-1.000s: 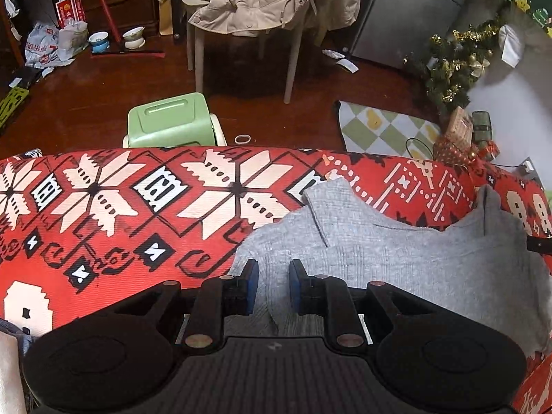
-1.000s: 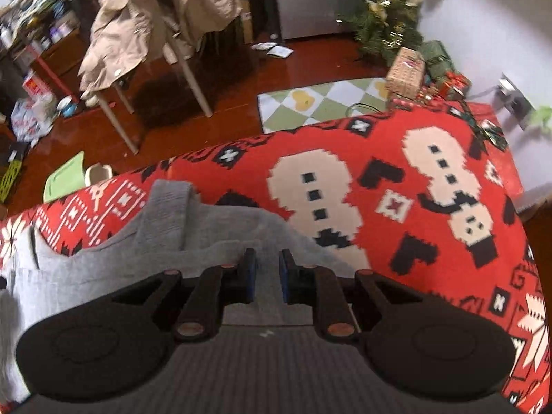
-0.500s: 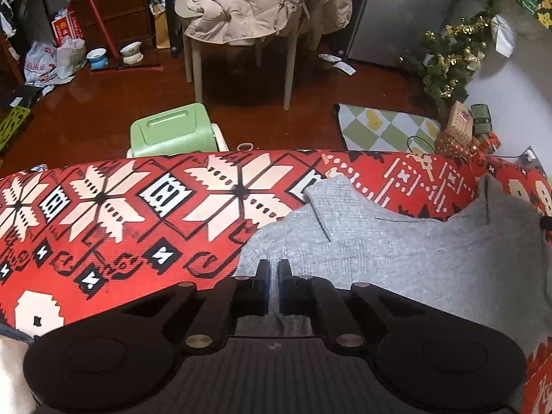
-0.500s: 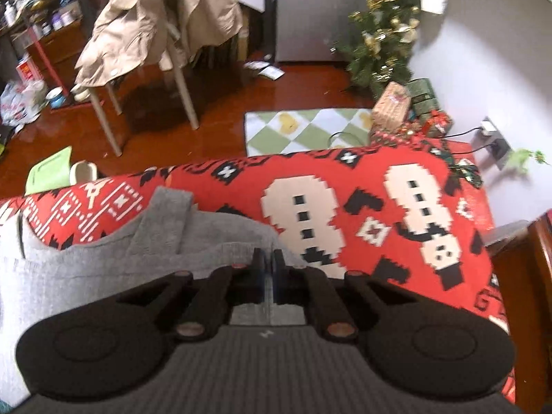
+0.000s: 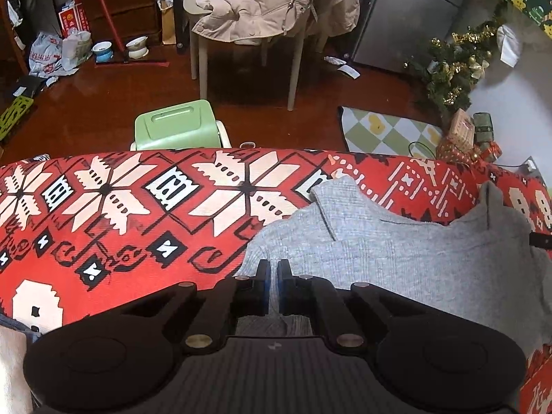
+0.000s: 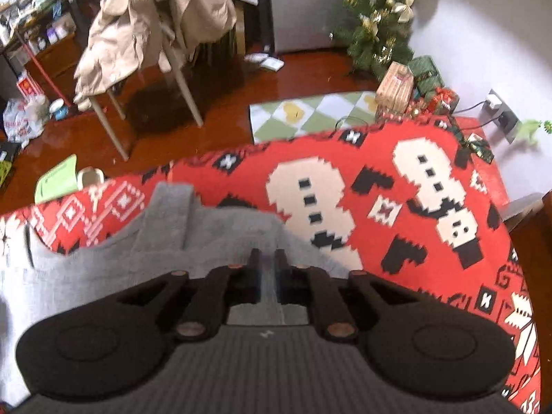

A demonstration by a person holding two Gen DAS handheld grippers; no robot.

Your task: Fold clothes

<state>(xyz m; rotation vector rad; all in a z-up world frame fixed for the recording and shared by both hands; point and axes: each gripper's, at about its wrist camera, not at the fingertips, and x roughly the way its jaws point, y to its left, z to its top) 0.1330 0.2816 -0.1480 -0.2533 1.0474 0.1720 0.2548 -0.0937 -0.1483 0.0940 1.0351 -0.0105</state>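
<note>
A grey knit sweater point(image 5: 396, 258) lies spread on a red patterned blanket point(image 5: 120, 214). My left gripper point(image 5: 272, 269) is at the sweater's near left edge, shut with a fold of the grey cloth pinched between its blue pads. In the right wrist view the sweater point(image 6: 103, 269) fills the lower left, with the blanket point(image 6: 379, 241) to its right. My right gripper point(image 6: 267, 258) is over the sweater's near right edge. Its jaws are opening, with a narrow gap and grey cloth showing between them; the picture is blurred.
Beyond the blanket's far edge is a dark red floor with a green stool point(image 5: 176, 126), a chair draped with a beige coat point(image 5: 269, 10), a checkered mat point(image 5: 386, 131), and a small Christmas tree point(image 5: 452, 69) with gift boxes point(image 6: 396, 86) by the wall.
The left jaws went from apart to shut on the sweater's edge and stayed there. The right jaws closed half a second ago and have now parted again.
</note>
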